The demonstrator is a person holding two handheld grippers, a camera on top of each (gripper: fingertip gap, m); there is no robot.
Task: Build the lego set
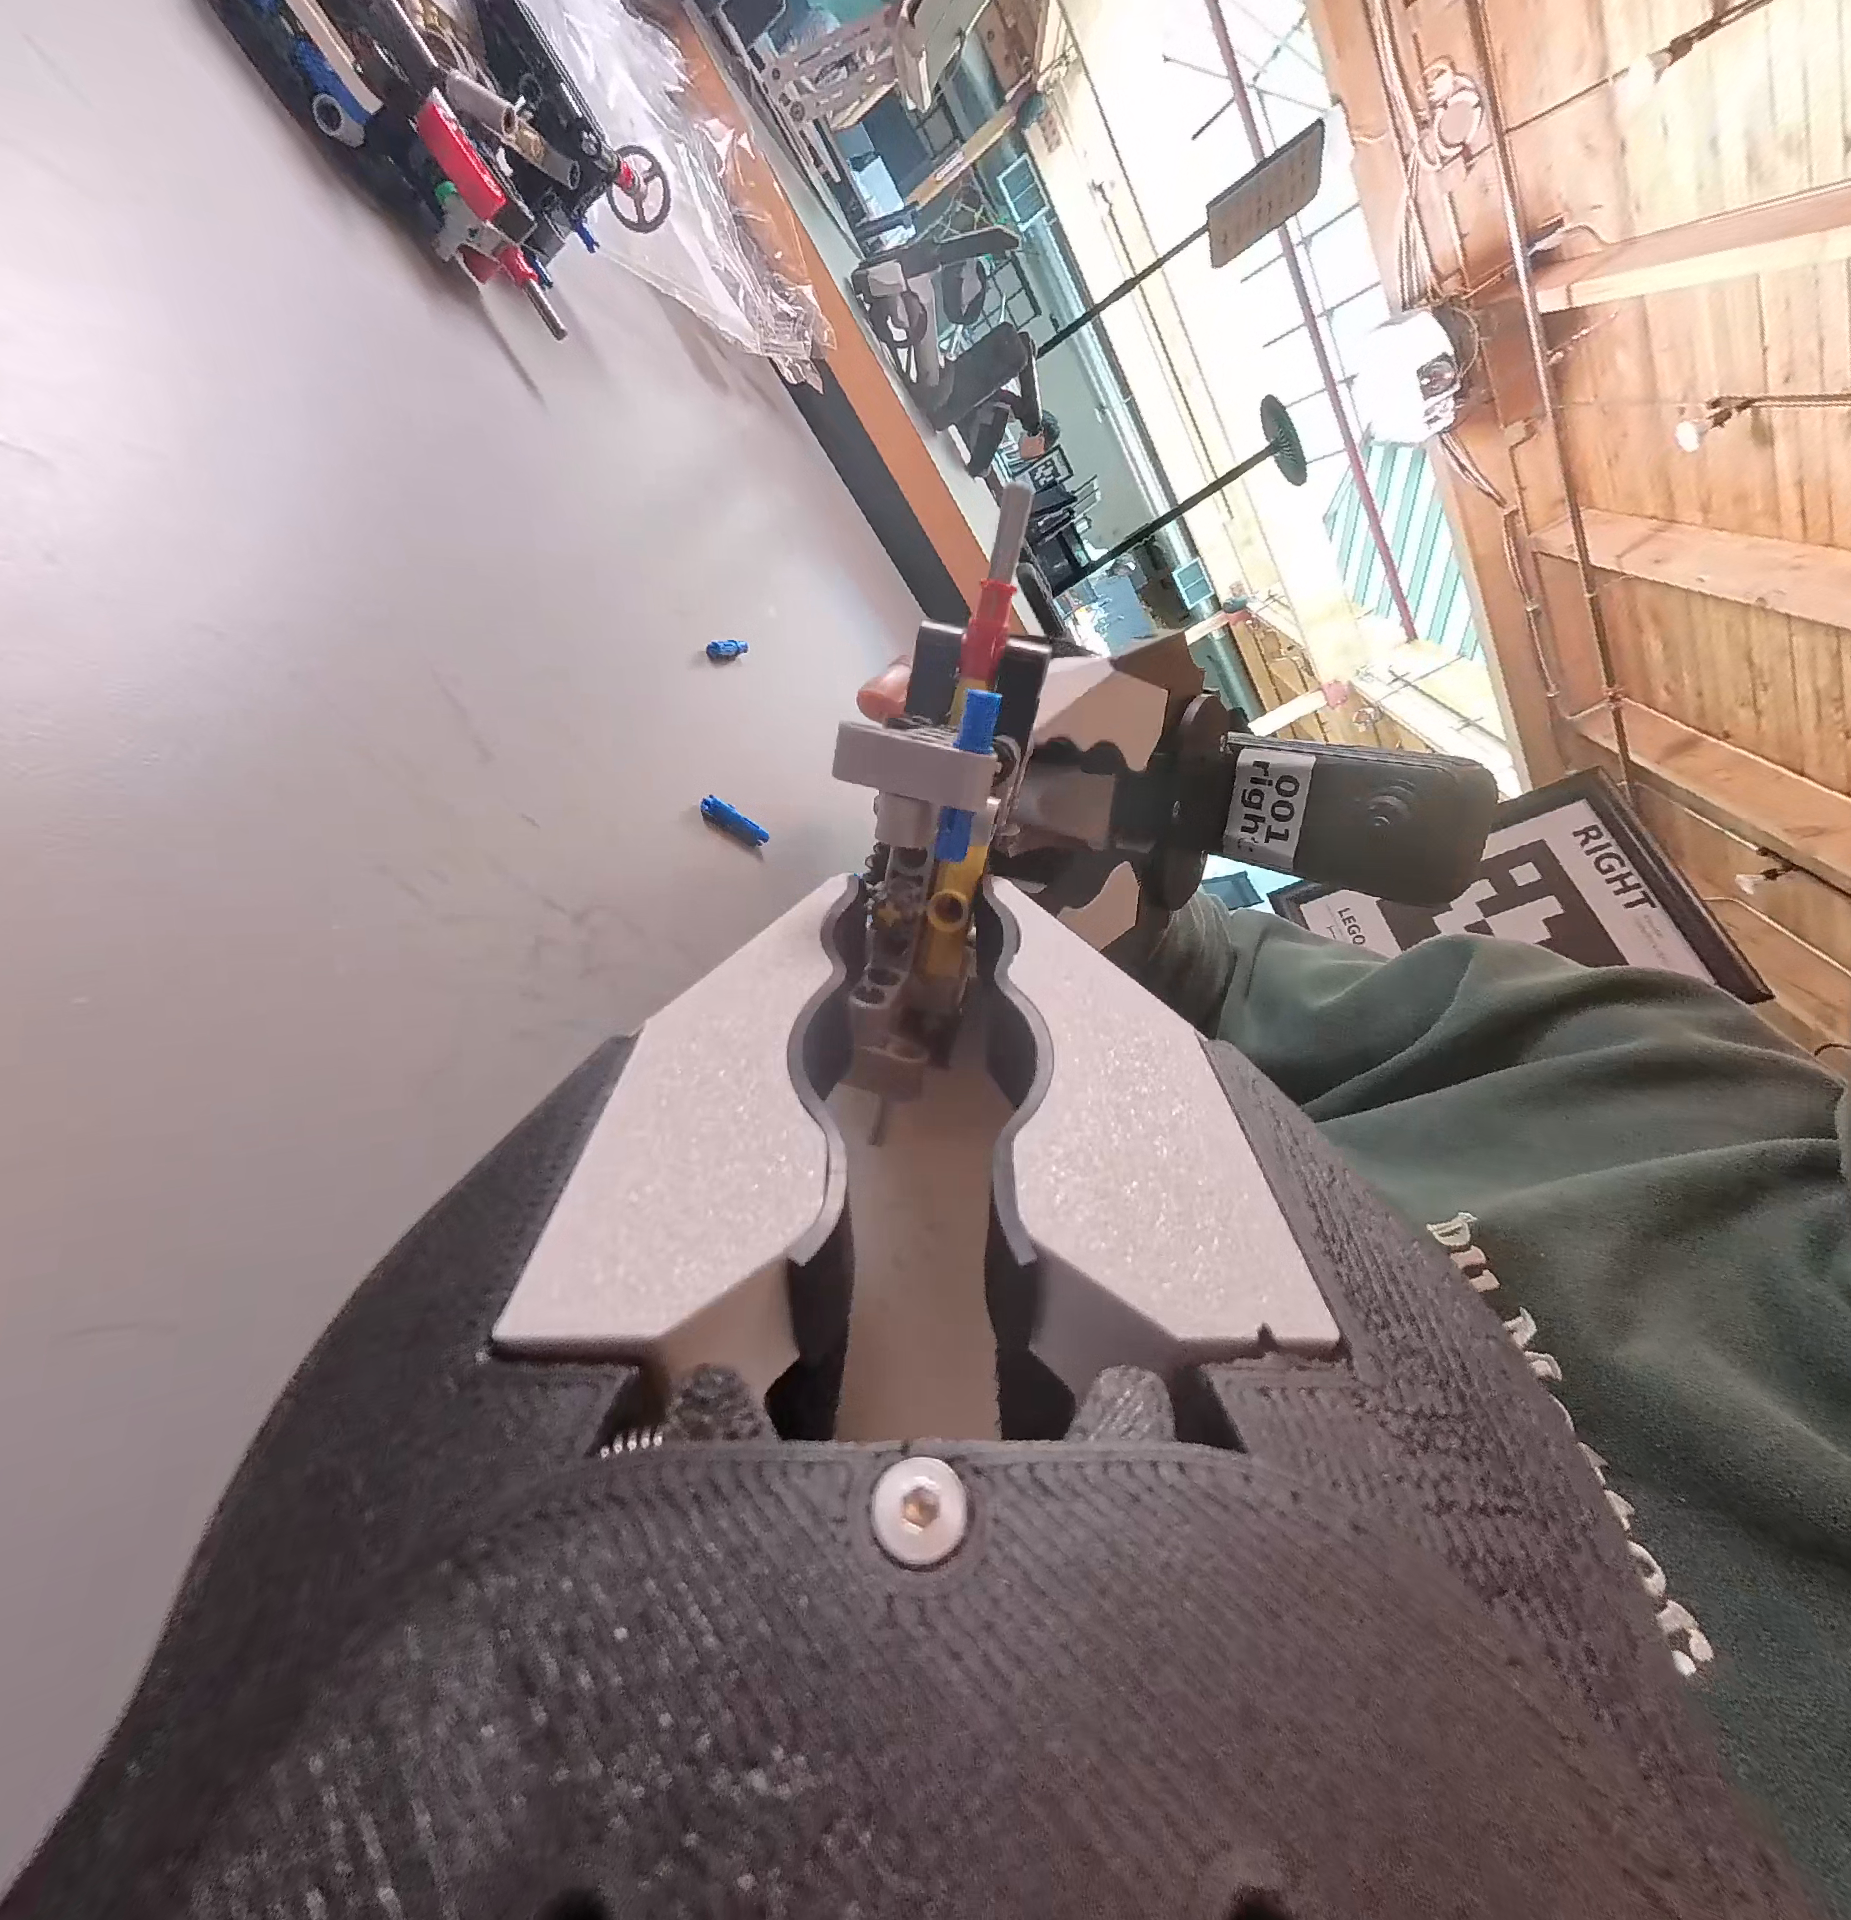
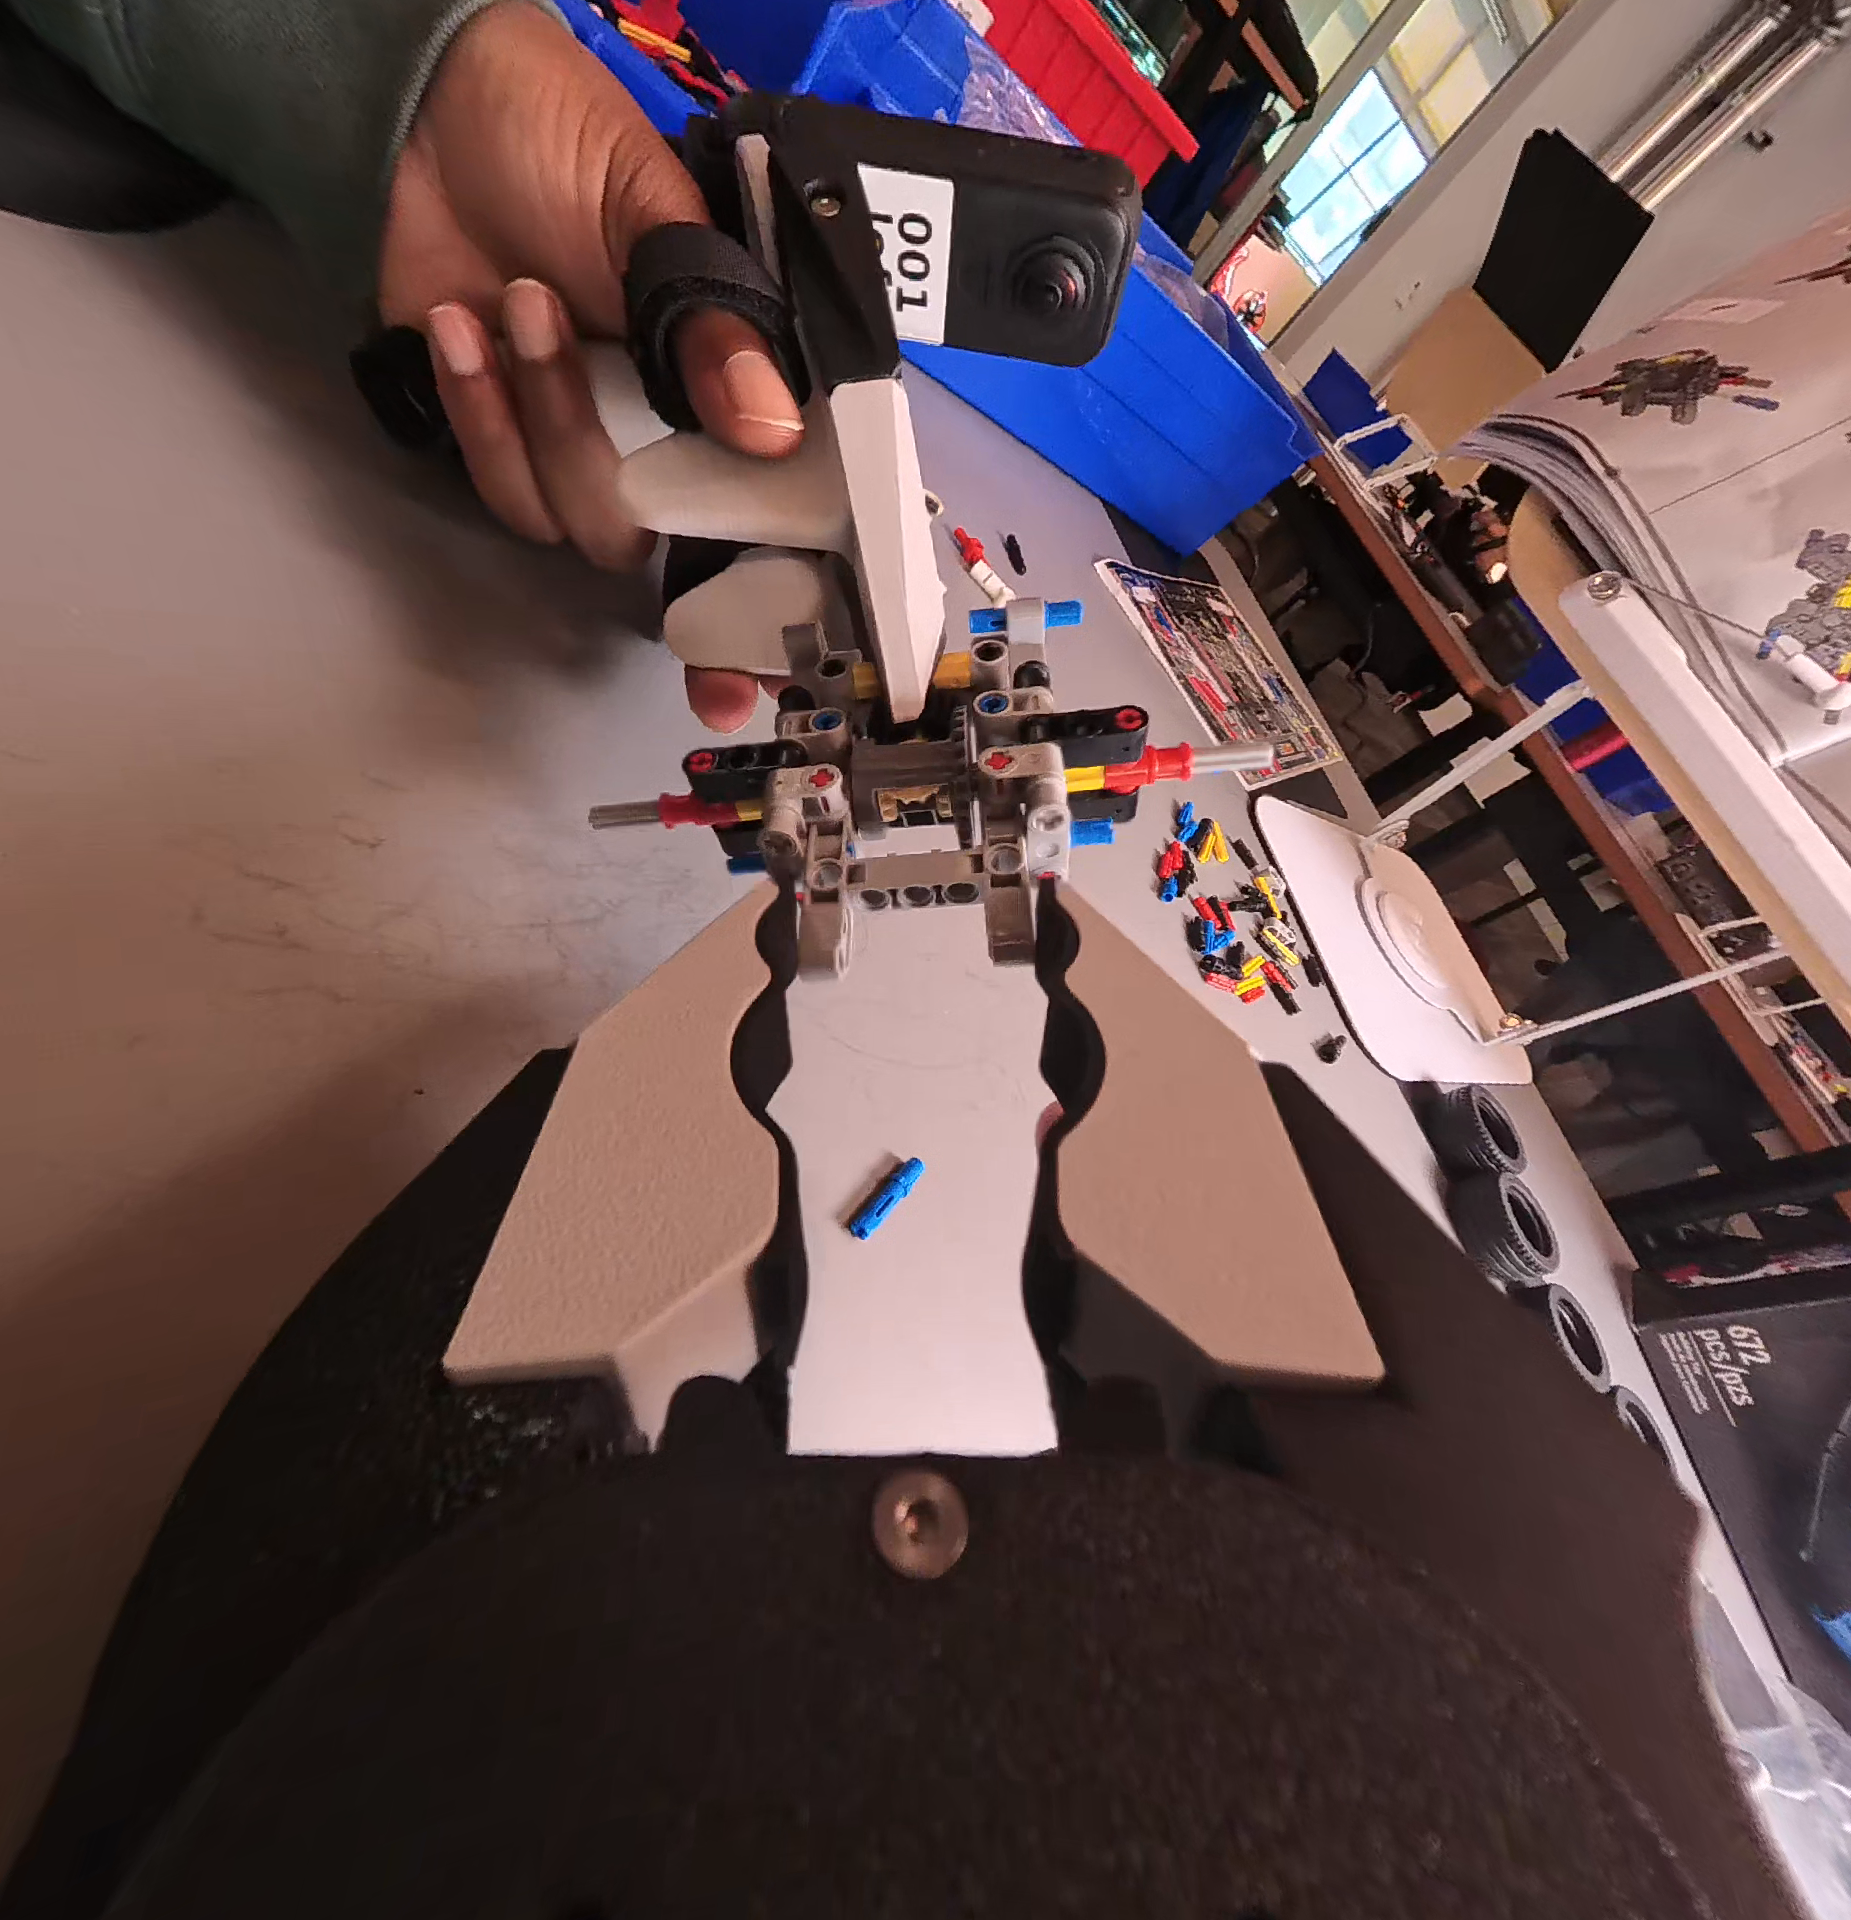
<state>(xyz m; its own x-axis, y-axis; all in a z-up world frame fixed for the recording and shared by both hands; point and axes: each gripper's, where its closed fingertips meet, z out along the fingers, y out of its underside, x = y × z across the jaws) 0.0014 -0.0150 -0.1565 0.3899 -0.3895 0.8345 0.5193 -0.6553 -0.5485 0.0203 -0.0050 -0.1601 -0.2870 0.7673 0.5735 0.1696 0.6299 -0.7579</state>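
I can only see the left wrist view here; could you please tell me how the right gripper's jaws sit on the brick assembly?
Observer: In the right wrist view, the right gripper has its jaws on either side of the two grey legs of the brick assembly. The pads appear to touch the legs' outer faces.
Operator: Thank you. Does an axle stick out on the far side as well?
Observer: Yes, a second red-and-grey axle sticks out opposite the one you can see.
Operator: Are any spare parts close by?
Observer: A pile of small coloured pins lies on the table beside the assembly.
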